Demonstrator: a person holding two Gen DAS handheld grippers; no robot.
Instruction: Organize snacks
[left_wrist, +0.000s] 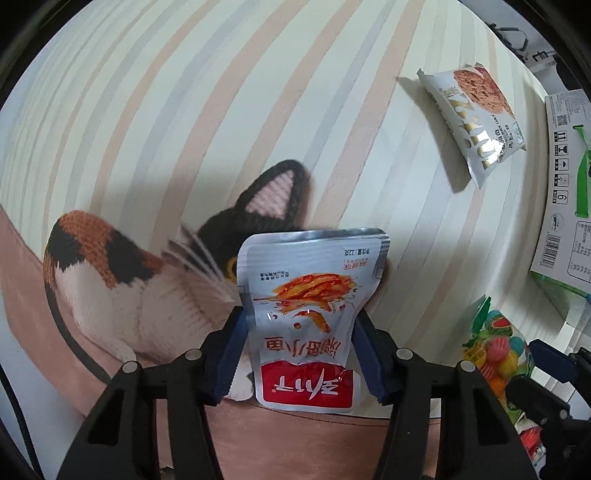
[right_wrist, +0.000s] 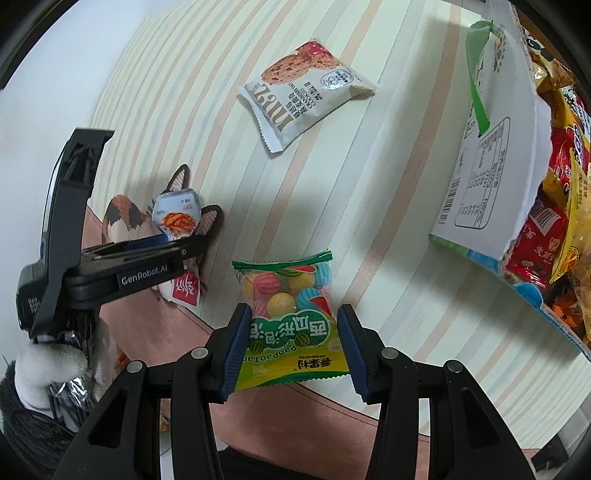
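1. The snack box (right_wrist: 491, 155) at far right is crammed; pouches may spill.
2. Right gripper (right_wrist: 291, 347) pinches the gum bag (right_wrist: 291, 321); its slick film could slip.
3. Left gripper (left_wrist: 301, 354) straddles the fish pouch (left_wrist: 306, 314) lying near left on the cat mat (left_wrist: 110, 273); whether the pads press, I cannot tell, so lifting may drop it.

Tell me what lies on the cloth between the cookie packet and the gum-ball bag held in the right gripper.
Nothing: in the right wrist view only bare striped cloth lies between the cookie packet and the gum-ball bag.
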